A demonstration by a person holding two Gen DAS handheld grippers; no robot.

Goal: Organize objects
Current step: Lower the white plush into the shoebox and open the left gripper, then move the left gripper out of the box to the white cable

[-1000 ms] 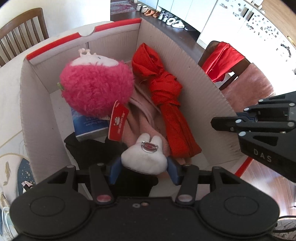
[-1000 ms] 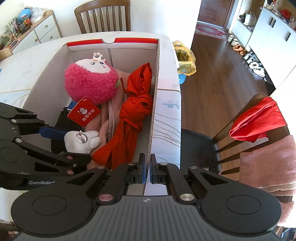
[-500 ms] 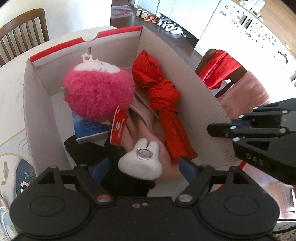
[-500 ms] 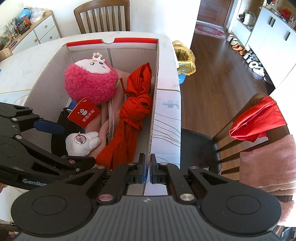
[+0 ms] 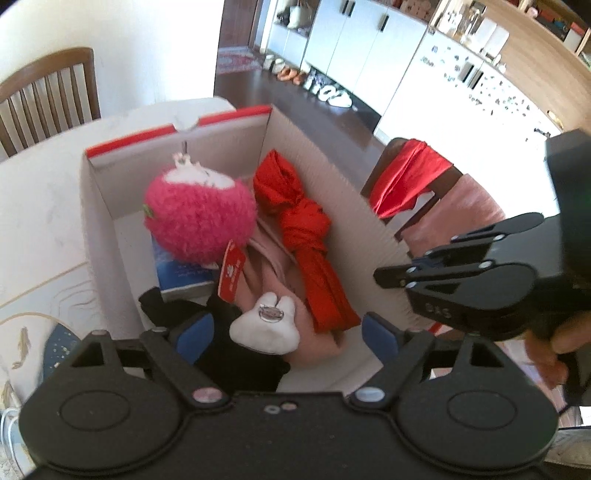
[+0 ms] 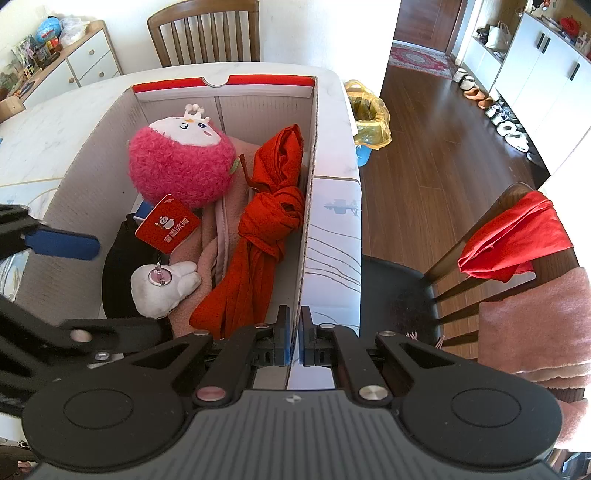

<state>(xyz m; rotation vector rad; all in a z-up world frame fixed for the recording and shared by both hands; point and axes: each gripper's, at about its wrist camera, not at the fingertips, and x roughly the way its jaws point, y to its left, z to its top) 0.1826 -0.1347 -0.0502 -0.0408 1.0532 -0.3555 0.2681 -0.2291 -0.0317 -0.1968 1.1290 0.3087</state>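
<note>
Table: white marbled tabletop (image 6: pixel 55 125); carries the box; a brown slatted wooden chair (image 6: pixel 203 33) stands behind it
Box: open white corrugated cardboard box with red rim (image 6: pixel 310 155); upright on the table; holds all sorted items
Side chair: dark wooden chair (image 6: pixel 476 236) beside the table; red cloth and pink towel draped over its back
Pink cloth: pale pink fleece fabric (image 6: pixel 210 243); lies on the box floor beneath the other items
Plush ball: round fuzzy magenta plush toy with white face and crown (image 6: pixel 177 166); rests at the far end of the box; its red hang tag (image 6: pixel 168 223) points toward the near end
Red garment: knotted red fabric bundle (image 6: pixel 266 229); lies along the box's right wall
Black item: black fabric (image 6: pixel 118 266); sits at the near left of the box
Small toy: white plush rabbit-eared toy with metal ring (image 5: pixel 264 326); lies in the box on the black fabric and pink cloth; no pad touches it
Left gripper (image 5: pixel 286 330): jaws have just been opening; now spread wide; blue pads stand either side of the small toy without contact; holds nothing
Right gripper (image 6: pixel 293 334): jaws closed; pads clamp the near right wall of the box
</note>
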